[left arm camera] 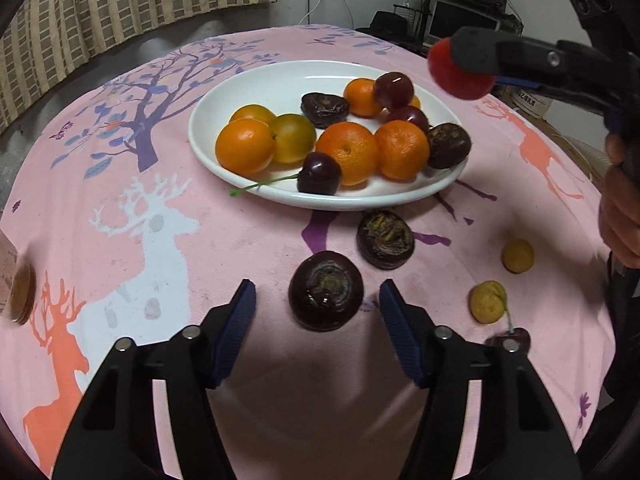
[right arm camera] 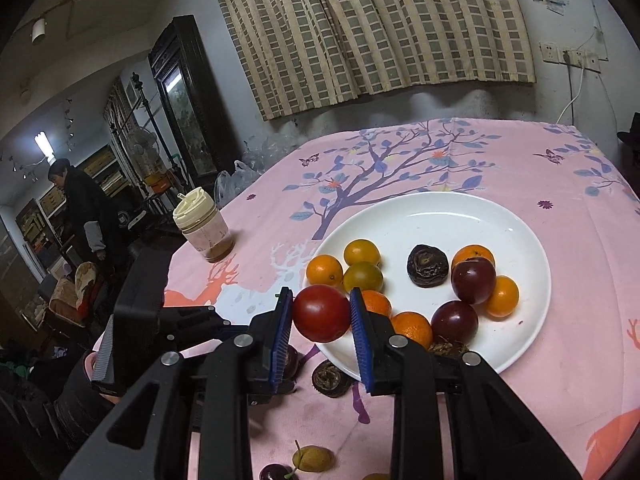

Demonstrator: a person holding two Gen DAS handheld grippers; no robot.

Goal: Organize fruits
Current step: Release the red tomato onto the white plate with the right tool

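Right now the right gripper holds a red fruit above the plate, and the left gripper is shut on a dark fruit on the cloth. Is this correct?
Not quite. The left gripper is open: in the left wrist view the dark fruit lies on the cloth between its fingers, untouched. The rest holds: the right gripper holds a red fruit above the plate.

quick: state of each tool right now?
Left tool: open, empty, straddling a dark fruit on the cloth.
Right tool: closed on a red fruit, held above the plate.
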